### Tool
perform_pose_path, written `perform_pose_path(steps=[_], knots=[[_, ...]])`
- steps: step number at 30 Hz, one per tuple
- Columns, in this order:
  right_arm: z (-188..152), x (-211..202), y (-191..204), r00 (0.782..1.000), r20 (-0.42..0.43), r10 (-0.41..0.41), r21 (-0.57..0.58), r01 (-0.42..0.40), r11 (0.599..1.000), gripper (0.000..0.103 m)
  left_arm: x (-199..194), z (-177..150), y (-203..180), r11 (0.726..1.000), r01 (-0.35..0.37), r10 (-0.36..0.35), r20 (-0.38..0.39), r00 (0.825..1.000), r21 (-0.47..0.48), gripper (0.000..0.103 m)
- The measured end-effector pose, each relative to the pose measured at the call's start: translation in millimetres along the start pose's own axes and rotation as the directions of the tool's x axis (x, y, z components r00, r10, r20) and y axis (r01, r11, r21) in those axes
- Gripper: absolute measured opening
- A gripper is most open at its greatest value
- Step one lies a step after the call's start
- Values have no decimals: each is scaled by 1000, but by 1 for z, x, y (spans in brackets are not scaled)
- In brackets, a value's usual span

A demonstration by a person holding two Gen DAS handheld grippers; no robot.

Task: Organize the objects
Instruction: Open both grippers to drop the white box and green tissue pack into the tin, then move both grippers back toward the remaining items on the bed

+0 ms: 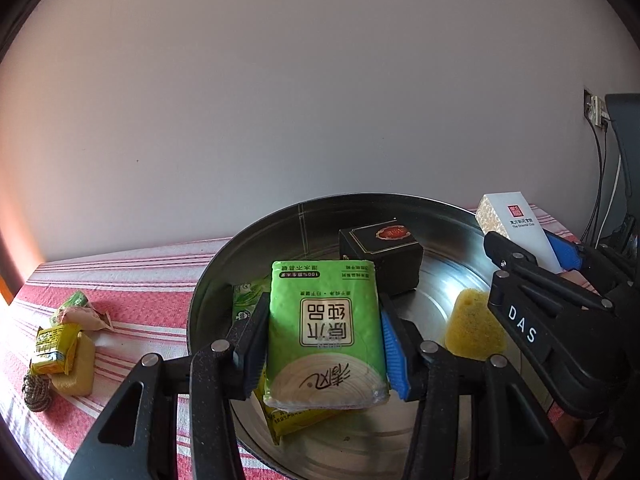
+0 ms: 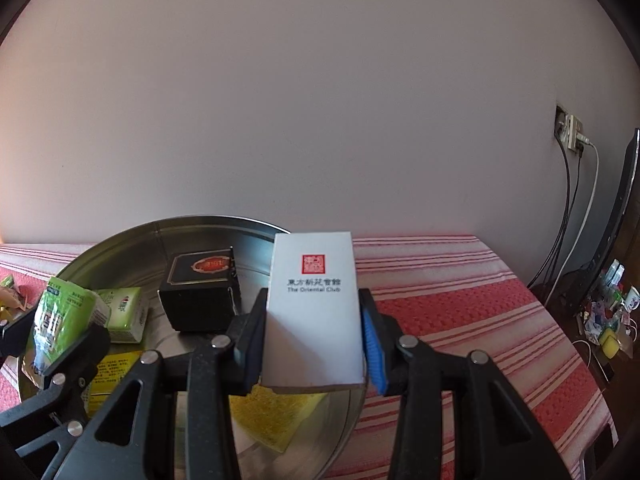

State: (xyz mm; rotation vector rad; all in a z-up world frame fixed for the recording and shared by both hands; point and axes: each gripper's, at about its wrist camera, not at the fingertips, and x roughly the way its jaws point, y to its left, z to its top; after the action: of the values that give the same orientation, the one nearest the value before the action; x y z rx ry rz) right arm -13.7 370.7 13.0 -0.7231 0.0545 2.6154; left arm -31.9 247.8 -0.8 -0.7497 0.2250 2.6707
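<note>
My left gripper [image 1: 324, 336] is shut on a green tissue pack [image 1: 326, 332] and holds it above the round metal tray [image 1: 248, 236]. My right gripper [image 2: 314, 332] is shut on a white box [image 2: 314, 312] with a red seal, held over the tray's right rim [image 2: 352, 396]. The white box also shows in the left wrist view [image 1: 516, 224], and the green pack in the right wrist view [image 2: 56, 320]. In the tray lie a black box [image 1: 382, 256], a yellow sponge [image 1: 472, 326], a yellow packet [image 1: 296, 418] and a small green pack [image 2: 126, 312].
The tray sits on a red and white striped cloth [image 2: 460, 304]. Left of the tray lie yellow packets [image 1: 54, 346], a yellow sponge [image 1: 78, 372], a crumpled wrapper [image 1: 82, 314] and a rope coil [image 1: 36, 394]. A wall socket with cables [image 2: 570, 132] and a monitor [image 2: 622, 216] are at the right.
</note>
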Motion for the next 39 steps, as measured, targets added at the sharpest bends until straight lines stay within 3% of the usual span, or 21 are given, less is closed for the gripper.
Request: perform_pose_path(steps=[8,9,11,13,14,15,16,21,39], knots=[[-1,4,2,1000,-14,27,2,-27,1000,42,14,-3,12,999,-12,11,-37,999,-29,55],[-1,4,3,999,-14,35,0,-35,999,42,15,-2,12,999,0,-1,-39,999,-33,59],[-1,3,5,998,-11,54,-6,-54,998,42,11,0,13,999,-4,4,-24,1000,-33,84],[0,1,5,996,-2,86,-4,-86,996,45,3,0,8,999,-28,29,25,999,-16,94],[1,-1,5,995,-5,102,-1,-102,995,61,-1,0,8,999,-35,36,48,998,-9,96],[2,-3,4,994,0,112,5,-112,994,81,-6,1,10,999,-40,40,67,997,-4,96],[2,-7,3,993,19,117,13,-117,993,87,-8,1,8,999,-43,43,82,996,-2,96],[6,-23,5,990,89,113,10,-115,993,99,-21,-4,18,998,-51,55,124,991,-34,99],[0,-30,12,987,100,126,24,-129,991,103,-42,-16,49,988,-127,140,153,978,-91,99]])
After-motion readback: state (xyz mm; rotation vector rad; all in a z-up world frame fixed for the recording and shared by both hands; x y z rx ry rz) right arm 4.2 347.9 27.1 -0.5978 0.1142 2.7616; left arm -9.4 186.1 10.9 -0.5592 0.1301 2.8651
